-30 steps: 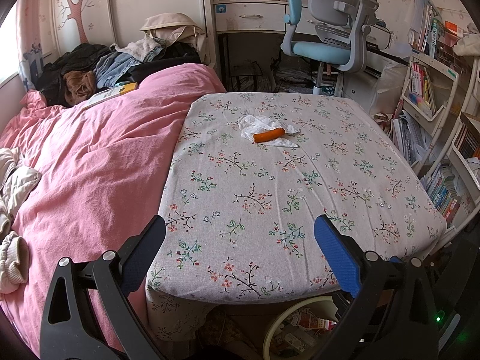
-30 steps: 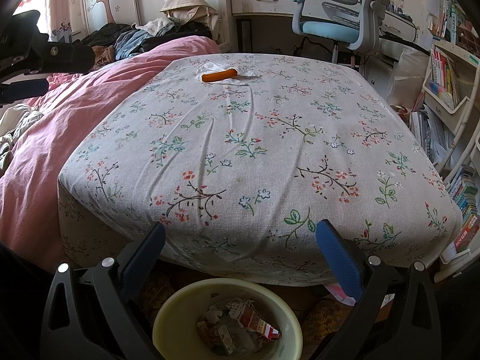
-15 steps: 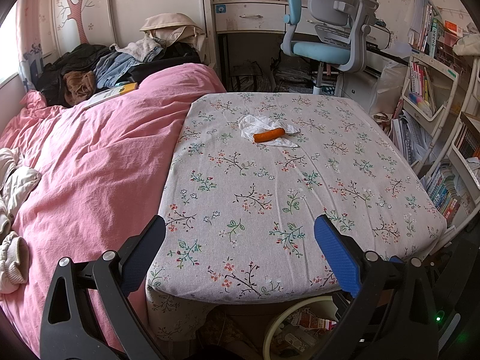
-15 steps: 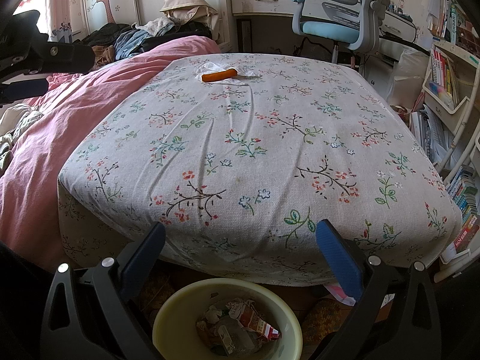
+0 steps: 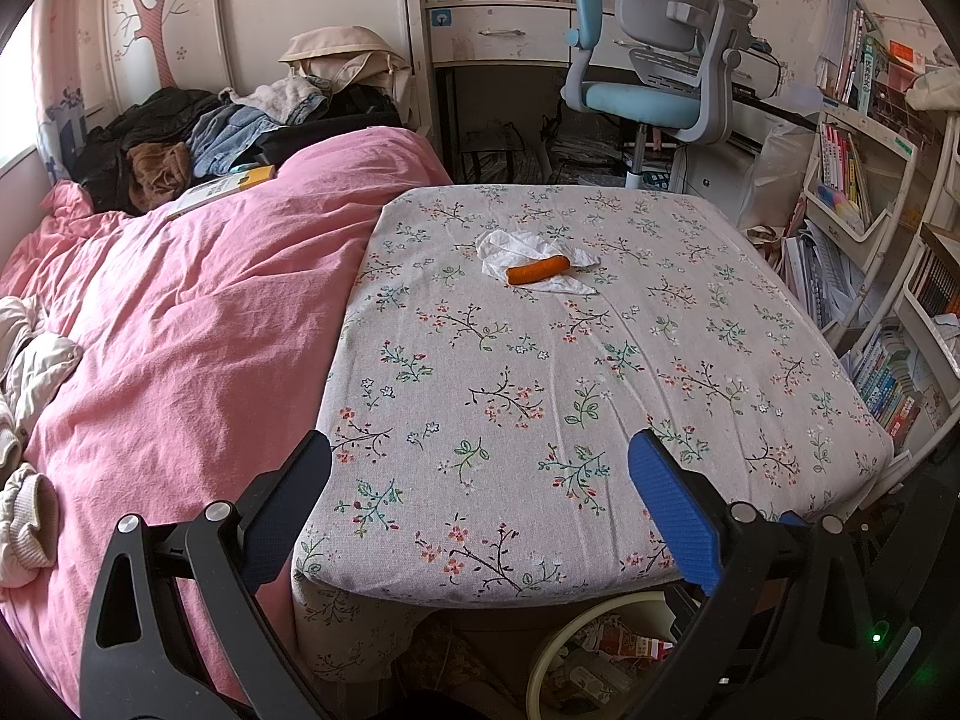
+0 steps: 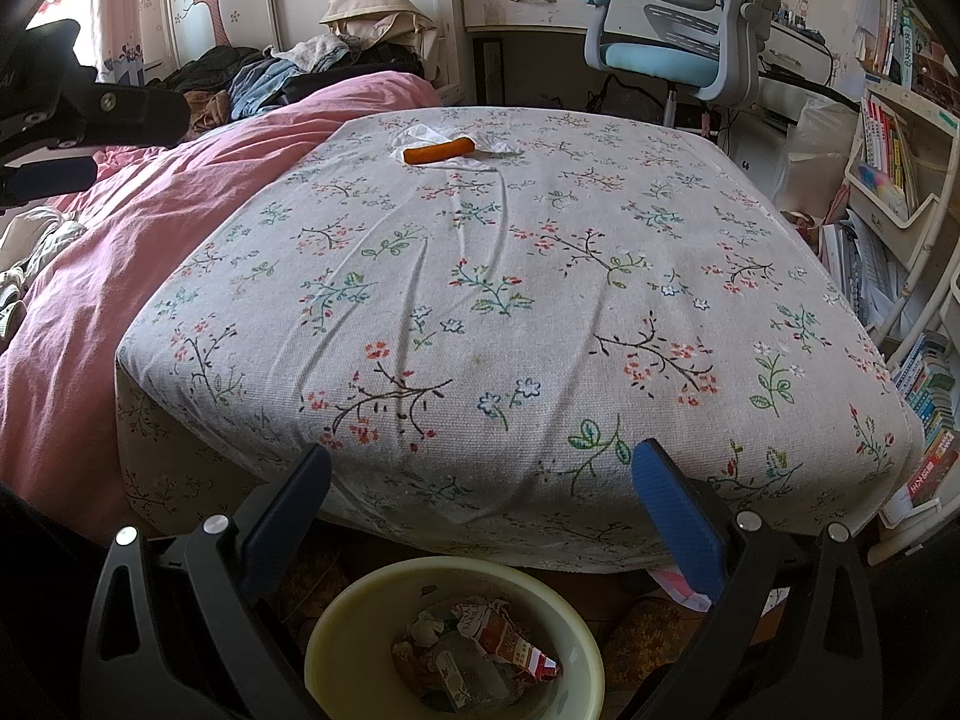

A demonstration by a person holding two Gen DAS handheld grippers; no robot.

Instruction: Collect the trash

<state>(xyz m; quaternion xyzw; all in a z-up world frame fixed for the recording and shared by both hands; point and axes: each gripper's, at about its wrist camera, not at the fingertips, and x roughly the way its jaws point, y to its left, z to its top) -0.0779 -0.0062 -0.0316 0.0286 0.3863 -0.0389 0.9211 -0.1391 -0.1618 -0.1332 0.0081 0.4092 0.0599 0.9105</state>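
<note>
Left claw [image 5: 479,480] is seen with fingers spread wide, nothing between them, held over the near edge of the floral-cloth tabletop [image 5: 540,372]. Right claw [image 6: 480,483] is likewise spread apart and empty, held lower at the tabletop's front edge, above a pale yellow bin [image 6: 336,630] on the floor. Bin is seen holding crumpled wrappers [image 6: 504,642] and other scraps. An orange sausage-shaped item [image 5: 537,269] is seen lying on a crumpled white tissue [image 5: 510,243] at the far side of the tabletop, well apart from both claws; same pair visible from the right wrist, item [image 6: 437,150] on tissue [image 6: 420,133]. A pink duvet [image 5: 180,312] is seen on the bed beside the tabletop, on the left. A blue-and-grey desk chair [image 5: 660,78] is seen beyond the tabletop, bookshelves [image 5: 852,180] at right.
</note>
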